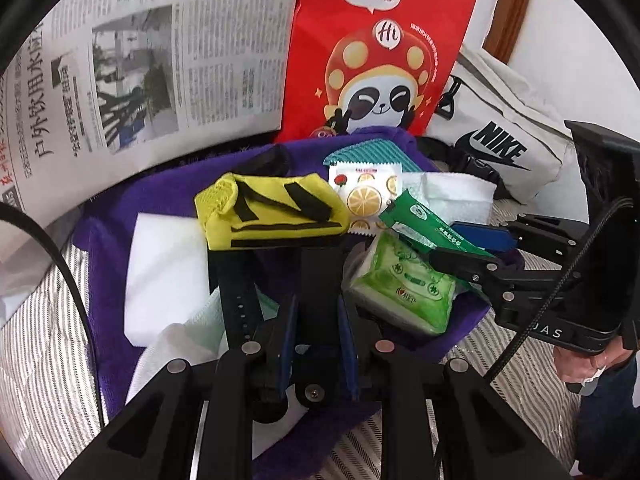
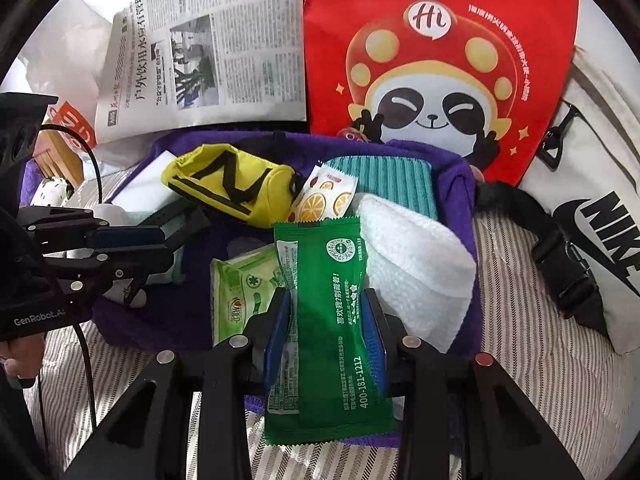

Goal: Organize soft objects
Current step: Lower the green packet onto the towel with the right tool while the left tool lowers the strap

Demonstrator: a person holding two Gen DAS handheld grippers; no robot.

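A purple fabric bin (image 1: 104,264) (image 2: 456,168) on a striped bed holds soft items: a yellow-and-black pouch (image 1: 272,212) (image 2: 236,188), a lemon-print sachet (image 1: 362,196) (image 2: 326,198), a green tissue pack (image 1: 404,292) (image 2: 240,292), a white cloth (image 2: 416,264), a teal cloth (image 2: 388,184). My right gripper (image 2: 325,320) (image 1: 464,252) is shut on a green packet (image 2: 328,320) (image 1: 420,220) over the bin. My left gripper (image 1: 316,336) (image 2: 176,232) is shut on a black strap running up to the yellow pouch.
A newspaper (image 1: 140,60) and a red panda bag (image 1: 380,48) stand behind the bin. A white Nike bag (image 2: 600,220) with a black buckle strap lies to the right. A white foam block (image 1: 168,268) sits at the bin's left.
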